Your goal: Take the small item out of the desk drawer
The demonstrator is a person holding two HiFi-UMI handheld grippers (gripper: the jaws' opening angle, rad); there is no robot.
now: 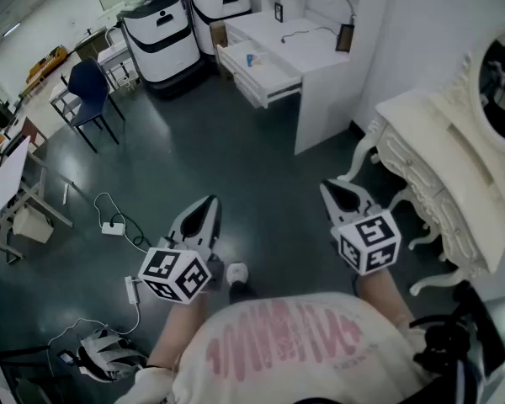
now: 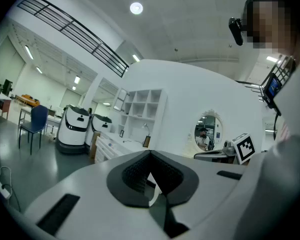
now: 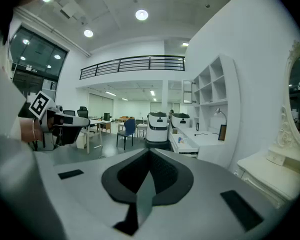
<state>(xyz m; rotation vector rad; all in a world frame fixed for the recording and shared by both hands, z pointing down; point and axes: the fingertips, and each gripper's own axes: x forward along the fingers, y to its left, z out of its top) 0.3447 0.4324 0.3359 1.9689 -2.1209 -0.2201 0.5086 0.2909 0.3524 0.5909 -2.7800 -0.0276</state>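
A white desk (image 1: pixel 320 57) stands far ahead across the dark floor, and its drawer (image 1: pixel 261 74) is pulled open. A small blue item (image 1: pixel 249 59) lies in that drawer; it also shows as a blue speck (image 3: pixel 180 140) in the right gripper view. Both grippers are held close to the person's body, well short of the desk. My left gripper (image 1: pixel 209 202) (image 2: pixel 150 156) is shut with nothing between its jaws. My right gripper (image 1: pixel 332 188) (image 3: pixel 150 154) is shut and empty too, pointing slightly down toward the desk.
Two white wheeled machines (image 1: pixel 160 32) stand left of the desk. A blue chair (image 1: pixel 88 87) is further left. An ornate white dressing table (image 1: pixel 454 167) with a mirror is close on the right. A power strip (image 1: pixel 114 227) and cables lie on the floor by the left gripper.
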